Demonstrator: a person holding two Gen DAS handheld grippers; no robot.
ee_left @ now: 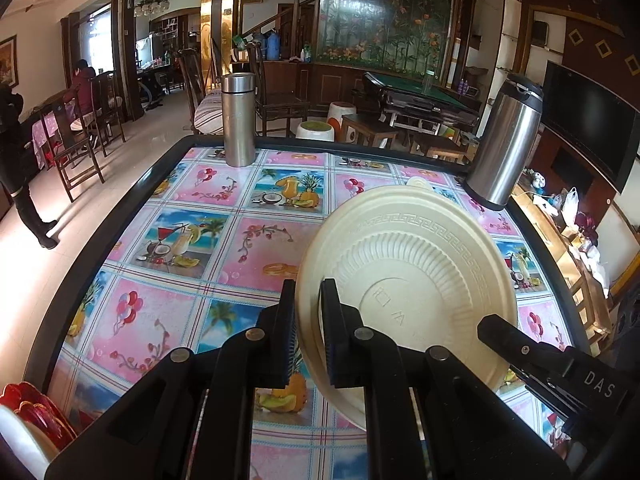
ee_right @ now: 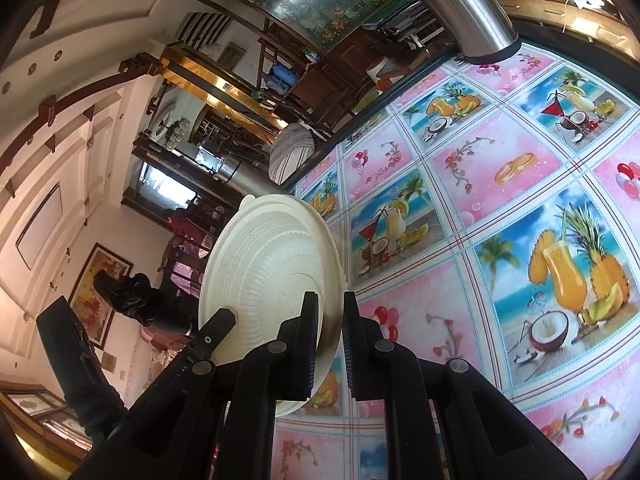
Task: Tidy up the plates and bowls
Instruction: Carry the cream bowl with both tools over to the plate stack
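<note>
Both grippers are clamping one cream plate [ee_left: 404, 280] above the tabletop [ee_left: 168, 240]: left gripper [ee_left: 308, 336] at its nine o'clock rim, right gripper [ee_right: 330, 344] opposite; stacking appears unfinished, with red-rimmed dishes [ee_left: 36, 416] waiting at seven o'clock.

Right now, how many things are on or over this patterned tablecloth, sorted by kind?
steel flasks: 2, one at the far edge, one at the right corner
cream plate: 1, held above the cloth by its rim
Total: 3
</note>
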